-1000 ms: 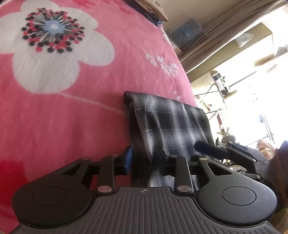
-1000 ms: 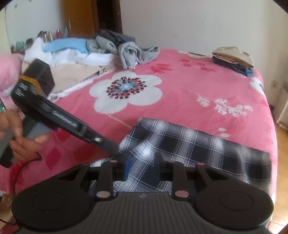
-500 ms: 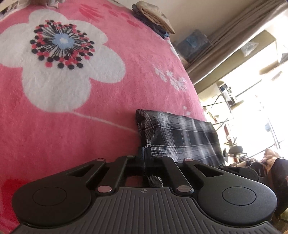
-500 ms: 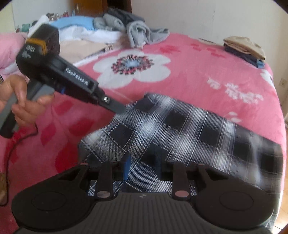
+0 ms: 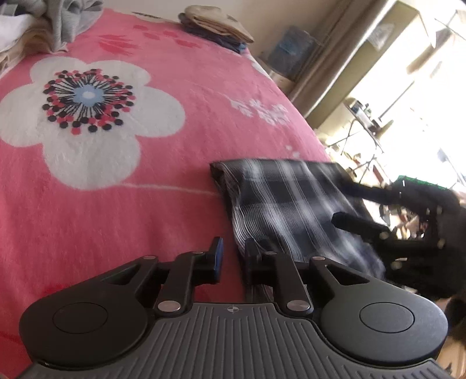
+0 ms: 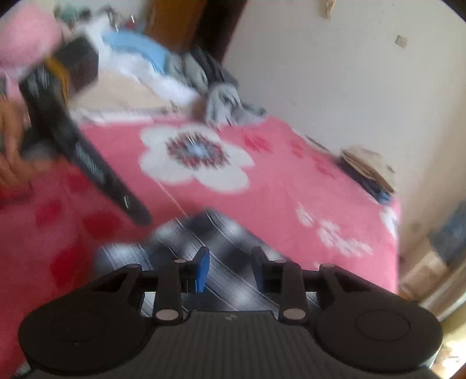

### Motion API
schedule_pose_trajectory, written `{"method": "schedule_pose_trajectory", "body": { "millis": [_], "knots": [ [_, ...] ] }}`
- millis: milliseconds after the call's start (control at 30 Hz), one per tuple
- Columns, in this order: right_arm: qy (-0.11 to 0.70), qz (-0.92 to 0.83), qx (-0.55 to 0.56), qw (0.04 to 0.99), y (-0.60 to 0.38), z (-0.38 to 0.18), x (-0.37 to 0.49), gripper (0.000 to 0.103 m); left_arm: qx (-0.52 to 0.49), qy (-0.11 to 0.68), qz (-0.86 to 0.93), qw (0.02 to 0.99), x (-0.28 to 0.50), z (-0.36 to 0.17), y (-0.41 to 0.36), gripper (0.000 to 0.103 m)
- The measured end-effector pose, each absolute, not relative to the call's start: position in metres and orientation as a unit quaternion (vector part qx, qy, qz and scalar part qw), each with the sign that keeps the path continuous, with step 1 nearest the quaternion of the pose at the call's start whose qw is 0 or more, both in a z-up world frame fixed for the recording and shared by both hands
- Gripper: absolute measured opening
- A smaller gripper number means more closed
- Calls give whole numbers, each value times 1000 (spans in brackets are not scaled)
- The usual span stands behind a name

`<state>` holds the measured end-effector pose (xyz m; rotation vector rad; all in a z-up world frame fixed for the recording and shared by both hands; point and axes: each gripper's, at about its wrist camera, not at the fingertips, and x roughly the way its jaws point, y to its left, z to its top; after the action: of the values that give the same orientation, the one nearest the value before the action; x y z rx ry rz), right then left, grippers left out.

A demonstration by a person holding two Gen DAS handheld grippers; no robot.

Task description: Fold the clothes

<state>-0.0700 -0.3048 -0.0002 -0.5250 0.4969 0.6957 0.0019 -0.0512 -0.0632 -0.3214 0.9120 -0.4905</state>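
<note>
Left wrist: plaid cloth on blanket

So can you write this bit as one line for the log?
step: fold | plaid cloth: folded on pink blanket | left gripper: opening, empty | right gripper: opening, over cloth

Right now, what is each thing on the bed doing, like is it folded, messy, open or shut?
Plaid garment: folded, flat on the blanket.
Left gripper: jaws opening, nothing pinched, garment edge beside one finger.
Right gripper: jaws opening, over the garment, not gripping.
Clothes heap: unfolded, jumbled.
Small stack: folded, piled at the far edge.
Pink blanket: spread out.
</note>
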Motion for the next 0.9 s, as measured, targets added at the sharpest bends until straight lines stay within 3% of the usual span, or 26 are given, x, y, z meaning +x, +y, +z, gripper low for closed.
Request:
{"method": "schedule_pose_trajectory", "body": {
  "millis": [67, 167, 333, 400, 533, 900],
  "knots": [
    [251, 371, -205, 870, -310, 9, -65, 50, -149, 433, -236, 857, 0, -62, -54, 15],
    [280, 407, -132, 860, -319, 20, -52, 53, -155, 430, -240, 856, -2, -59, -56, 15],
    [316, 404, -31, 858, -330, 26, -31, 71, -165, 418, -289, 845, -15, -48, -69, 22],
    [330, 388, -6, 860, -333, 25, -23, 73, -170, 419, -326, 830, -23, -46, -81, 36],
    [346, 352, 40, 869, -338, 20, -15, 73, -189, 443, -377, 791, -38, -52, -107, 50],
    [369, 309, 189, 856, -351, 25, -8, 78, -123, 485, -437, 747, -61, -61, -159, 51]
  ]
}}
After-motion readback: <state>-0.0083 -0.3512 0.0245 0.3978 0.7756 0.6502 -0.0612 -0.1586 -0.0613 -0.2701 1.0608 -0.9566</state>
